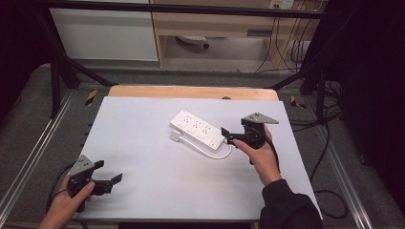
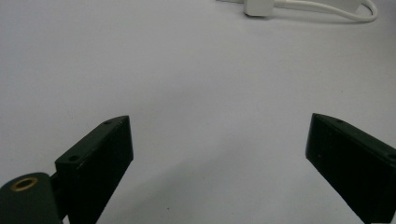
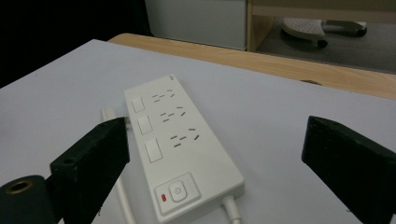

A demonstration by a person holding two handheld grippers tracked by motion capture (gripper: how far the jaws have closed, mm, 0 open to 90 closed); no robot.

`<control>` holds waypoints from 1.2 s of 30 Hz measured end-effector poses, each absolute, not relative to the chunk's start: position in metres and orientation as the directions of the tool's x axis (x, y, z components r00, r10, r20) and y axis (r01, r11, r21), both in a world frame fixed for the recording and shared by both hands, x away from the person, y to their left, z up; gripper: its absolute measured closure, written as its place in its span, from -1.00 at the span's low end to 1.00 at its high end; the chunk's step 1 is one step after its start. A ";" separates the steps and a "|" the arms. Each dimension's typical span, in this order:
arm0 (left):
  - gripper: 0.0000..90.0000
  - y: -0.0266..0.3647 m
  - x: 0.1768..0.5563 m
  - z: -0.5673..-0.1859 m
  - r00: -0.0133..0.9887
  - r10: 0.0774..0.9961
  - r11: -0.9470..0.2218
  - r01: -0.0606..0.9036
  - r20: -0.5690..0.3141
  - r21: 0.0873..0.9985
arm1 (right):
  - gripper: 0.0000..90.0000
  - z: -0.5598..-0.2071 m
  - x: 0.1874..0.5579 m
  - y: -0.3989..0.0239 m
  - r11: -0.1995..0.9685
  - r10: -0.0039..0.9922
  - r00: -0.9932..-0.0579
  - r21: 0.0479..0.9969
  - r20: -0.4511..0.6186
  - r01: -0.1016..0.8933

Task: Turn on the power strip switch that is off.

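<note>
left tongs (image 1: 109, 183) near front-left corner of white surface (image 1: 143, 157), jaws spread wide, nothing between them. white power strip (image 1: 197, 128) lies mid-surface, angled, its cable (image 1: 212, 151) looping at near end, plug (image 1: 175, 136) beside it. right tongs (image 1: 228, 135) just beside strip's switch end, jaws wide apart, empty.

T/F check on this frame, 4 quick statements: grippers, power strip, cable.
1. The right gripper is clamped shut on the power strip. False: its jaws stand open at the strip's near end, with the strip between them in the right gripper view.
2. The left gripper is open over bare table. True.
3. The strip's white cable is plugged into a wall outlet. False: its plug lies on the table beside the strip.
4. The strip has a power button at its cable end. True.
</note>
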State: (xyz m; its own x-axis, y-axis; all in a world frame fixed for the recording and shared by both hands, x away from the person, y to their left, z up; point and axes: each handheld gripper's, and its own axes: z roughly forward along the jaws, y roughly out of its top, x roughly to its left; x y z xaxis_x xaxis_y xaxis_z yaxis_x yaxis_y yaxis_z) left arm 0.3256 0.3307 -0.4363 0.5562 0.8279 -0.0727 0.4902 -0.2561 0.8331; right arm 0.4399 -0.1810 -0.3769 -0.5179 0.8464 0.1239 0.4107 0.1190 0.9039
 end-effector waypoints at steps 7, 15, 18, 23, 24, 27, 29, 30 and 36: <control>-0.83 0.331 0.325 -0.436 0.553 0.830 -0.253 0.490 -0.074 0.834 | -0.92 -0.369 0.418 -0.208 0.090 0.854 -0.505 0.923 0.122 0.375; -0.84 0.332 0.325 -0.435 0.540 0.838 -0.241 0.491 -0.076 0.837 | -0.91 -0.373 0.393 -0.240 0.051 0.887 -0.450 0.947 0.103 0.316; -0.84 0.332 0.325 -0.435 0.541 0.838 -0.240 0.488 -0.075 0.839 | -0.92 -0.379 0.382 -0.252 0.055 0.891 -0.445 0.951 0.091 0.304; -0.84 0.332 0.324 -0.435 0.541 0.838 -0.248 0.487 -0.066 0.838 | -0.92 -0.393 0.369 -0.267 0.059 0.904 -0.420 0.948 0.082 0.312; -0.84 0.332 0.324 -0.435 0.541 0.838 -0.247 0.487 -0.067 0.838 | -0.92 -0.396 0.367 -0.270 0.058 0.906 -0.415 0.948 0.081 0.312; -0.84 0.332 0.325 -0.435 0.541 0.838 -0.246 0.488 -0.069 0.838 | -0.91 -0.406 0.362 -0.278 0.051 0.916 -0.392 0.944 0.085 0.325; -0.84 0.332 0.325 -0.435 0.541 0.838 -0.246 0.488 -0.070 0.837 | -0.90 -0.414 0.359 -0.282 0.055 0.922 -0.377 0.940 0.082 0.338; -0.84 0.332 0.325 -0.436 0.544 0.836 -0.245 0.488 -0.073 0.838 | -0.90 -0.417 0.358 -0.283 0.056 0.924 -0.374 0.937 0.083 0.345; -0.84 0.331 0.324 -0.435 0.546 0.834 -0.246 0.488 -0.073 0.837 | -0.89 -0.444 0.354 -0.286 0.096 0.926 -0.369 0.899 0.076 0.426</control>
State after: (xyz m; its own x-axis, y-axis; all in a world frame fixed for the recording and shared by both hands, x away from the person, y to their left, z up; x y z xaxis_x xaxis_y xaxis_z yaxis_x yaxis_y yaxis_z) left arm 0.3245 0.3309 -0.4352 0.5461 0.8345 -0.0733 0.4881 -0.2459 0.8374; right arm 0.3545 -0.2862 -0.4440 -0.3695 0.9261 0.0761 0.4262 0.0961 0.8995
